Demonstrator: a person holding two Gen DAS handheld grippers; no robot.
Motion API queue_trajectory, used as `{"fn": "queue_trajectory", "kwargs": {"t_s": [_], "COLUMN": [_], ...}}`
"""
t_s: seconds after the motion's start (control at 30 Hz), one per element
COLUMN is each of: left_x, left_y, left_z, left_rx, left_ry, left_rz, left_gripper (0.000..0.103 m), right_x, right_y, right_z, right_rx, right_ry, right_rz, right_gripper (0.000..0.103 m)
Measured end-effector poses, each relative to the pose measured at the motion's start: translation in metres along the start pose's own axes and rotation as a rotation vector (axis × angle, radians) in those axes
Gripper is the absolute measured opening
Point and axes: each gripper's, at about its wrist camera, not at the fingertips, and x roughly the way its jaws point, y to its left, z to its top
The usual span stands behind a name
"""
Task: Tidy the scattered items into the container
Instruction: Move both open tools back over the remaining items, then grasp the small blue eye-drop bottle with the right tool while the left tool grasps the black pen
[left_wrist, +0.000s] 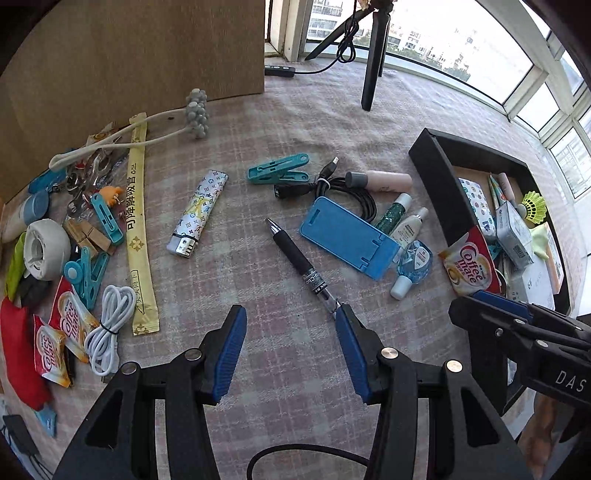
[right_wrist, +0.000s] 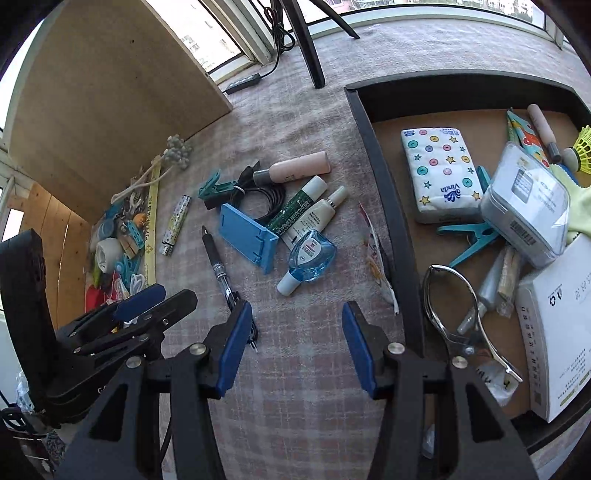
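Note:
My left gripper (left_wrist: 290, 314) is open and empty above the checked cloth, its right fingertip close to the tip of a black pen (left_wrist: 301, 264). My right gripper (right_wrist: 297, 314) is open and empty, just left of the black container's wall (right_wrist: 391, 206). The container holds a tissue pack (right_wrist: 439, 173), a clear box (right_wrist: 524, 203), a white box (right_wrist: 557, 332), metal tongs (right_wrist: 461, 310) and a shuttlecock (right_wrist: 583, 151). A Coffee mate sachet (left_wrist: 469, 266) leans on the wall. Nearby lie a blue phone stand (left_wrist: 347, 236), a blue bottle (right_wrist: 310, 258), tubes (right_wrist: 314, 214) and a lighter (left_wrist: 197, 214).
A heap of small items lies at far left: clothes pegs (left_wrist: 88, 273), a white cable (left_wrist: 110, 328), sachets (left_wrist: 70, 321), a tape roll (left_wrist: 46, 249), a yellow straw wrapper (left_wrist: 138, 229). A cardboard panel (left_wrist: 147, 55) stands behind. A tripod leg (left_wrist: 373, 66) stands at the back.

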Motion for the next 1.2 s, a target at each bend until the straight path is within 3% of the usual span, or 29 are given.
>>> {"fn": "queue_trajectory", "kwargs": {"t_s": [0.17, 0.4, 0.73, 0.87, 1.1, 1.2], "left_x": [0.017, 0.034, 0.033, 0.03, 0.024, 0.023], "left_y": [-0.007, -0.022, -0.011, -0.003, 0.004, 0.001], "left_z": [0.006, 0.01, 0.01, 0.006, -0.003, -0.006], "left_rx": [0.025, 0.084, 0.109, 0.118, 0.13, 0.154], "left_ry": [0.01, 0.02, -0.004, -0.005, -0.009, -0.019], "left_rz": [-0.001, -0.001, 0.044, 0.055, 0.056, 0.06], "left_gripper": [0.048, 0.048, 0.043, 0.04, 0.039, 0.032], "right_x": [0.016, 0.024, 0.041, 0.049, 0.054, 0.056], "right_y": [-0.011, -0.008, 0.011, 0.013, 0.017, 0.024], "right_z": [0.005, 0.018, 0.034, 0.03, 0.034, 0.032], "right_rx": [0.145, 0.19, 0.136, 0.136, 0.113, 0.056], "right_ry": [-0.01, -0.029, -0.012, 0.029, 0.003, 0.01], "right_rz": [-0.033, -0.074, -0.173, -0.16, -0.215, -0.236], "right_gripper": [0.05, 0.049, 0.049, 0.038, 0.036, 0.035]}}
